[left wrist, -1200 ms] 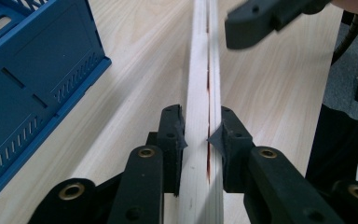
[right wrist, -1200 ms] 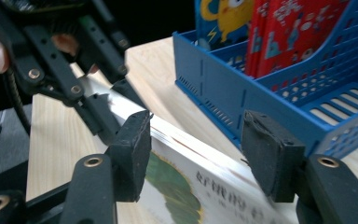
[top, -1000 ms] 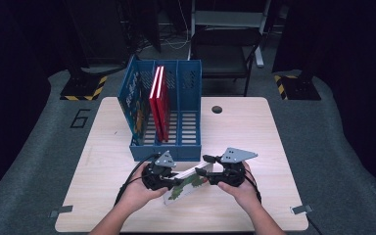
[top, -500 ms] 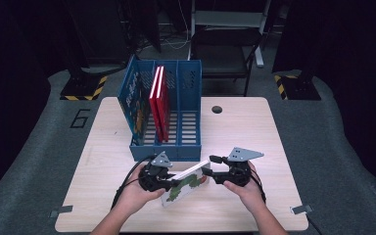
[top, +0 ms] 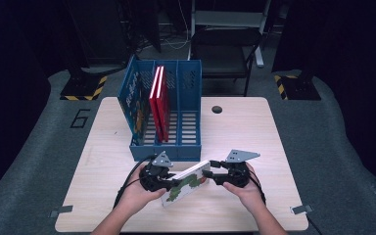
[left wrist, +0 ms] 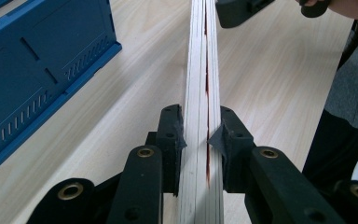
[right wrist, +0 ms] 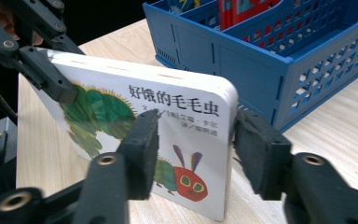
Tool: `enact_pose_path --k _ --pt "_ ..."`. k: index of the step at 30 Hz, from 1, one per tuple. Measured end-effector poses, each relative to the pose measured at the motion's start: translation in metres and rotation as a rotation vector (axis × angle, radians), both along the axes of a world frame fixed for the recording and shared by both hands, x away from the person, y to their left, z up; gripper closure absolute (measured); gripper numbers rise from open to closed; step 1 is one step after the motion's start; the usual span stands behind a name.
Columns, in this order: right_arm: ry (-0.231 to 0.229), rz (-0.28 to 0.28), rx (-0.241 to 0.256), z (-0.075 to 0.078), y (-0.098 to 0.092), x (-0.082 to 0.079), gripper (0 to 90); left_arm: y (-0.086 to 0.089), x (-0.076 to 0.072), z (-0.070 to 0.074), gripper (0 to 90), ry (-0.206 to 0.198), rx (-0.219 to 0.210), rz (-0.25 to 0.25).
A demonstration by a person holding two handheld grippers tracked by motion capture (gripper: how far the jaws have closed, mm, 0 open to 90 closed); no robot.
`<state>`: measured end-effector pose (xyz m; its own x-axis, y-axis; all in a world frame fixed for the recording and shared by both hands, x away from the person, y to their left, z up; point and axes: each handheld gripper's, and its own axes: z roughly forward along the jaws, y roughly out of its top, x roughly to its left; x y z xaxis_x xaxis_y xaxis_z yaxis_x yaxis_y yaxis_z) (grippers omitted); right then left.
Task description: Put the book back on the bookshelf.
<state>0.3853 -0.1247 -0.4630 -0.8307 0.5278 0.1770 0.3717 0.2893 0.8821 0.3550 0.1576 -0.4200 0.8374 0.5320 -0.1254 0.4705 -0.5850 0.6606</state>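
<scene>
- The book (top: 186,182) is standing tilted on the table (top: 254,137), just in front of the blue rack (top: 188,147), caterpillar cover facing the person.
- The left gripper (left wrist: 198,140) is pinching its page edge, jaws pressed on both covers.
- The right gripper (right wrist: 196,154) is straddling the near corner, jaws spread, one across the cover, not yet squeezing.
- Judging by this, the book is being stood up for filing; next, the right jaws need closing, then lifting toward an empty slot beside the red books (top: 159,100).

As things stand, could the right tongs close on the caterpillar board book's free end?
Probably yes: the right tongs stand open astride the corner of the caterpillar board book, nothing between; the left tongs clamp its other end.
</scene>
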Motion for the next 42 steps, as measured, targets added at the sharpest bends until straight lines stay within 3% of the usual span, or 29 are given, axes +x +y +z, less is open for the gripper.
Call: enact_pose_path --k 7,11,13,26,33,35,42 --pt "-0.015 -0.014 -0.007 0.000 0.001 -0.001 54.7 -0.004 0.000 0.003 74.7 0.000 0.036 -0.007" --pt "-0.025 -0.022 -0.011 0.000 0.003 0.000 54.9 -0.006 0.003 0.004 74.1 0.009 0.039 -0.011" --pt "-0.023 -0.017 -0.006 -0.001 0.004 0.000 55.2 -0.008 0.004 0.005 71.7 0.019 0.008 0.000" --pt "-0.025 -0.018 -0.009 -0.001 0.003 0.000 55.2 -0.025 0.010 0.008 71.9 0.012 0.054 0.017" --pt "-0.024 -0.017 -0.008 -0.001 0.003 0.000 55.1 -0.029 0.013 0.007 71.5 0.042 0.052 0.020" --pt "-0.024 -0.016 -0.005 -0.001 0.003 0.000 55.1 -0.031 0.013 0.007 71.6 0.036 0.080 0.021" --pt "-0.026 -0.021 -0.008 -0.001 0.003 0.000 55.1 -0.035 0.014 0.004 71.7 0.051 0.117 0.006"
